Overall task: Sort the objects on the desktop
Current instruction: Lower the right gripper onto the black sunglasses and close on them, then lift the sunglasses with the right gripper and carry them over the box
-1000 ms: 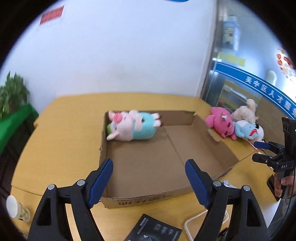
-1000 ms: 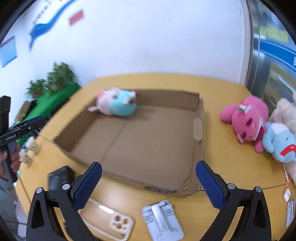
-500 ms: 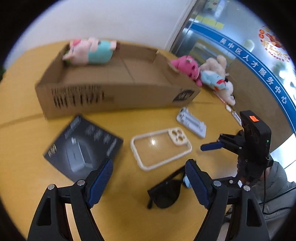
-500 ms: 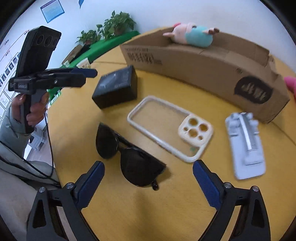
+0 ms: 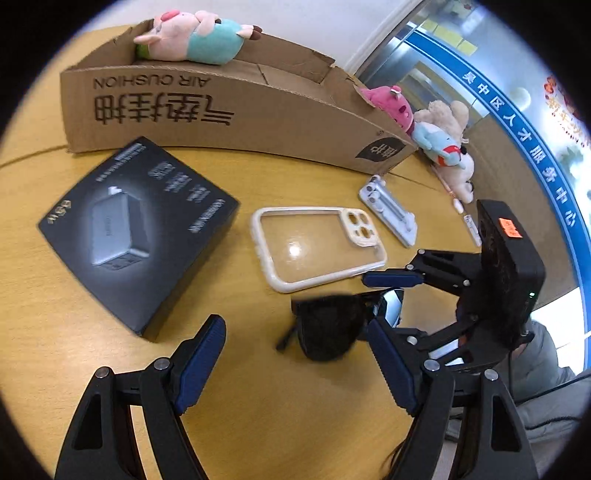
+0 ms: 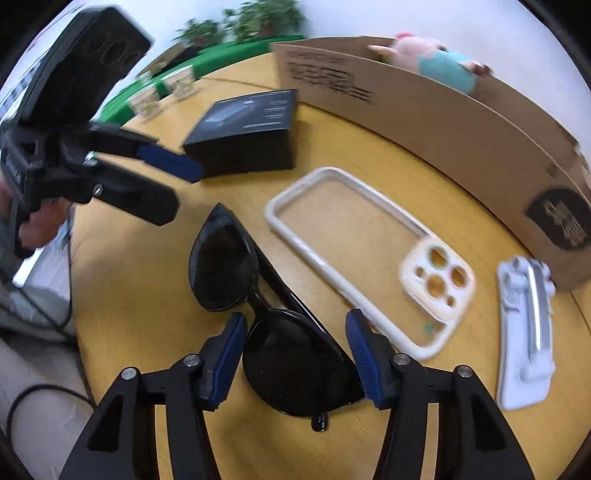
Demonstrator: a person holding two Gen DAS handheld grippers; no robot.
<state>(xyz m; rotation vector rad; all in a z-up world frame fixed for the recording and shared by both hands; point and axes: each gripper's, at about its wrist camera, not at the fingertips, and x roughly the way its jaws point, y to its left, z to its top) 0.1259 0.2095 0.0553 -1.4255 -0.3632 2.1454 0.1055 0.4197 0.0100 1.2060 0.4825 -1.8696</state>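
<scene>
Just in front of the phone case, the sunglasses are straddled by the closing right gripper, pads not yet pressing. The left gripper is held wide, empty. A lens could be squeezed out sideways if pinched off-centre.

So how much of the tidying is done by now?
Barely begun. Only the pig plush lies in the carton. The right gripper is closing around one lens of the sunglasses, pads not yet pressing. The left gripper is open and empty. Left on the table: black box, phone case, white stand and three plush toys beside the carton.
</scene>
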